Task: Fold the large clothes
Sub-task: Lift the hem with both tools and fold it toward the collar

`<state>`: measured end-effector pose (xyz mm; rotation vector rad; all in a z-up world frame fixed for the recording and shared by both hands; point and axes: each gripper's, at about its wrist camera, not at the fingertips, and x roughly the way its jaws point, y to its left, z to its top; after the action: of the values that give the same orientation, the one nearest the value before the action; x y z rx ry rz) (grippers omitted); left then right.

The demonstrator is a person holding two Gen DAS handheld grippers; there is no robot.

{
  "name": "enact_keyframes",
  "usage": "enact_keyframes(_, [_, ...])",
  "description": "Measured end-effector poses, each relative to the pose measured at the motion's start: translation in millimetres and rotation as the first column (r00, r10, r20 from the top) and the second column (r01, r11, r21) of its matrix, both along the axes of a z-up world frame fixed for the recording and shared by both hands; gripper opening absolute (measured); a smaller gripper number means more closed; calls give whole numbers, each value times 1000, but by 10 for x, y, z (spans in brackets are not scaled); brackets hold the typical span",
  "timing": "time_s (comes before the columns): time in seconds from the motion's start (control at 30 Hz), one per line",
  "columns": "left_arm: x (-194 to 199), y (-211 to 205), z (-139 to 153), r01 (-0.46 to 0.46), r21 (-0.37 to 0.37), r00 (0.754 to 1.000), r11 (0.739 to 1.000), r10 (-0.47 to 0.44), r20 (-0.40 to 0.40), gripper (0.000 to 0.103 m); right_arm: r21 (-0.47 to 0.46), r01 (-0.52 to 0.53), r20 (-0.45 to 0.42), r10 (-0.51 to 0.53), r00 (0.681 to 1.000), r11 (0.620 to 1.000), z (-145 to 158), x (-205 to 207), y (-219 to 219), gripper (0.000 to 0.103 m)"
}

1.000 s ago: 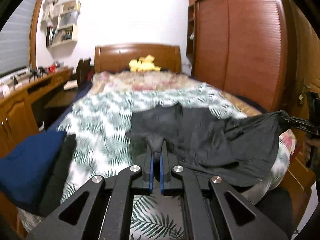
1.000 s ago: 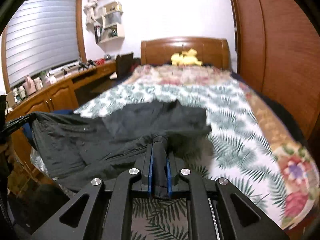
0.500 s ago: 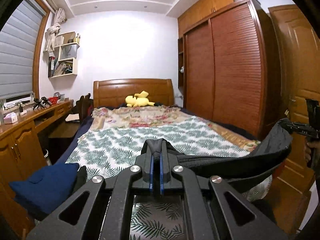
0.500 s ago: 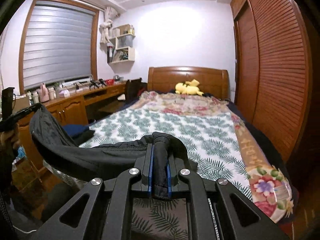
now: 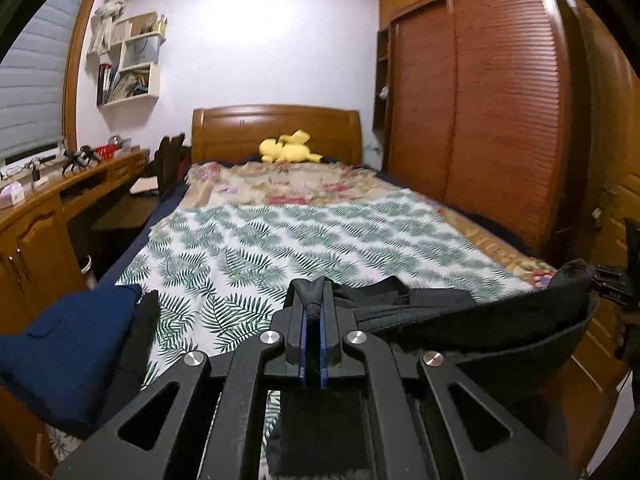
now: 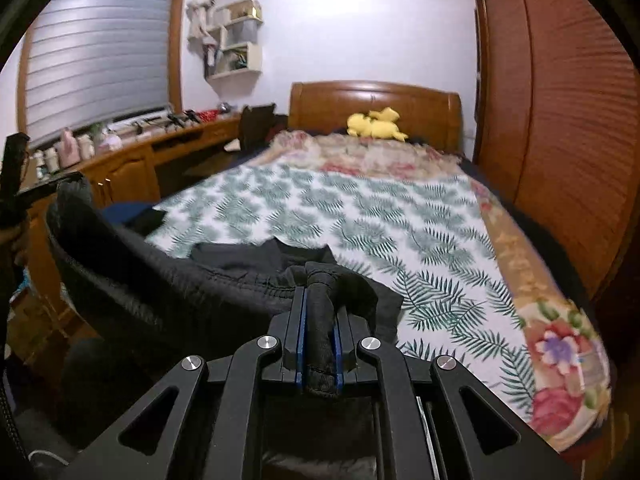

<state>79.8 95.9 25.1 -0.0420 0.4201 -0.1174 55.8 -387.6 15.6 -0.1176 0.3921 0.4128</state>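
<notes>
Black garment [image 5: 472, 320] hung stretched above the foot end of the bed [image 5: 304, 232], w/ a loose part lying on the fern-print cover just beyond. Left gripper [image 5: 313, 312] was clamped on one bunched corner; right gripper [image 6: 319, 308] was clenched on a thicker roll of the same cloth, approx. level w/ the other. Navy folded cloth [image 5: 64, 344] sat at the bed's left edge. Yellow plush [image 5: 290, 148] lay at the bed's head, wardrobe [image 5: 492, 108] to the bed's right.

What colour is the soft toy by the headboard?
Yellow; the soft toy shows best in the right wrist view.
</notes>
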Motion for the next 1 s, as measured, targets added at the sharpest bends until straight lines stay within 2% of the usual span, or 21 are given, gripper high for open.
enact_keyframes(0.23, [640, 19, -201, -57, -20, 998, 998, 57, -8, 5, 15, 67, -13, -67, 998, 998, -131, 871, 33, 11])
enact_keyframes(0.33, [877, 15, -282, -42, -51, 999, 998, 41, -24, 5, 25, 82, -44, -81, 996, 996, -175, 1165, 166, 11])
enact_keyframes(0.43, [1109, -31, -342, -50, -56, 999, 997, 49, -20, 5, 10, 100, -72, -99, 993, 995, -177, 1291, 275, 11])
enact_keyframes(0.6, [1486, -1, -420, -53, -82, 999, 995, 52, -15, 5, -11, 129, -108, -129, 986, 992, -190, 1740, 431, 11])
enact_keyframes(0.97, [1872, -69, -840, -10, -68, 997, 998, 5, -83, 5, -121, 156, -175, -176, 969, 980, -347, 2056, 774, 15])
enact_keyframes(1.0, [1884, -59, -858, -10, -78, 996, 997, 4, -89, 5, -119, 164, -177, -184, 967, 979, -353, 2139, 782, 18])
